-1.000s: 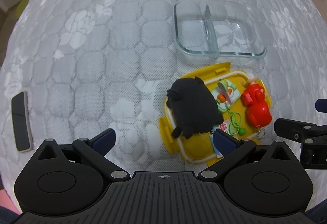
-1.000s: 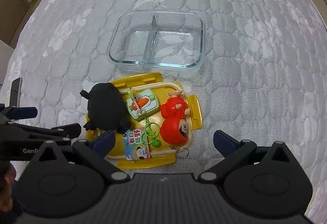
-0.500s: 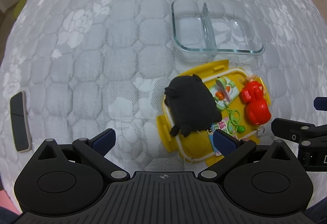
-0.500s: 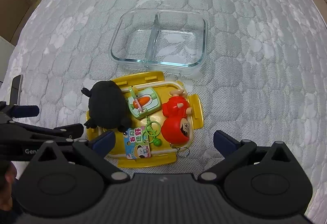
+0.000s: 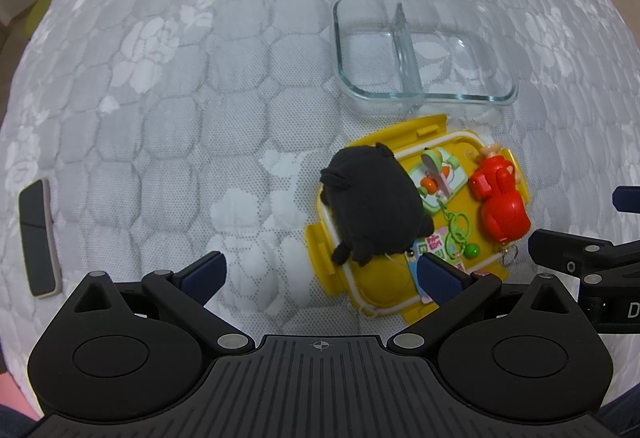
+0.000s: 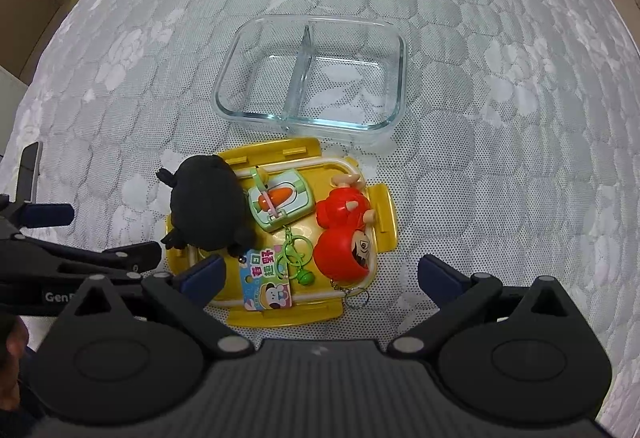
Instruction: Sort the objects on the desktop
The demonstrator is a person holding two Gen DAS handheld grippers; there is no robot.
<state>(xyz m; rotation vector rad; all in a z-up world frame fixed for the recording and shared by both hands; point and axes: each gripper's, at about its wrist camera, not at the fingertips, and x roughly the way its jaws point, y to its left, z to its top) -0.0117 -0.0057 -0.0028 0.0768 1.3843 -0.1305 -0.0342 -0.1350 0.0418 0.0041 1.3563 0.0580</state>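
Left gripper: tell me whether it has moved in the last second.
Yes. In the left wrist view the glass container and yellow lid slid slightly left and up, so the left gripper drifted right and back.

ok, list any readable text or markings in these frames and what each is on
"GenR", cut off: left gripper body, right wrist view.
"D", cut off: right gripper body, left wrist view.
Pink characters on the cartoon tag: too distorted to read reliably.
Nothing else carries text.
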